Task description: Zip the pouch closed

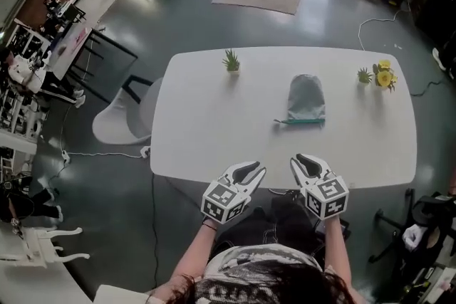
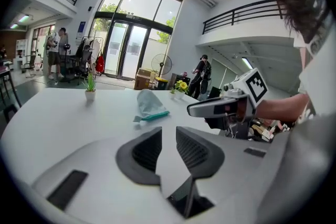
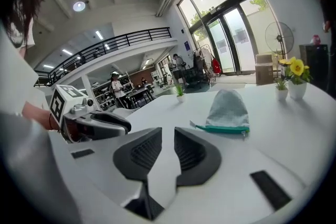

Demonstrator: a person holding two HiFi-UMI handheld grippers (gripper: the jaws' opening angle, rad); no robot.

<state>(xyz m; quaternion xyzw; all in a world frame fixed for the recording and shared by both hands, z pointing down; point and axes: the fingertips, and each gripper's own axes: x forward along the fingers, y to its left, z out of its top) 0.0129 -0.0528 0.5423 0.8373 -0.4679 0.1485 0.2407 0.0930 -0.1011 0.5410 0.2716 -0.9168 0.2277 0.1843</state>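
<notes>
At frame centre lies the pouch [image 1: 306, 97], its zip [image 1: 303, 122] unreadable; below, our left tool [image 1: 251, 171] and right tool [image 1: 303, 164] hang released, empty.

The pouch [image 1: 306, 97] is grey with a teal zip edge; the table [image 1: 214, 132] white. Left gripper [image 1: 249, 171] and right gripper [image 1: 306, 166] bear black-and-white marker cubes; the flowers [image 1: 385, 76] are yellow.

Grey pouch [image 1: 306, 98] with teal zipper lies flat mid-table.
</notes>
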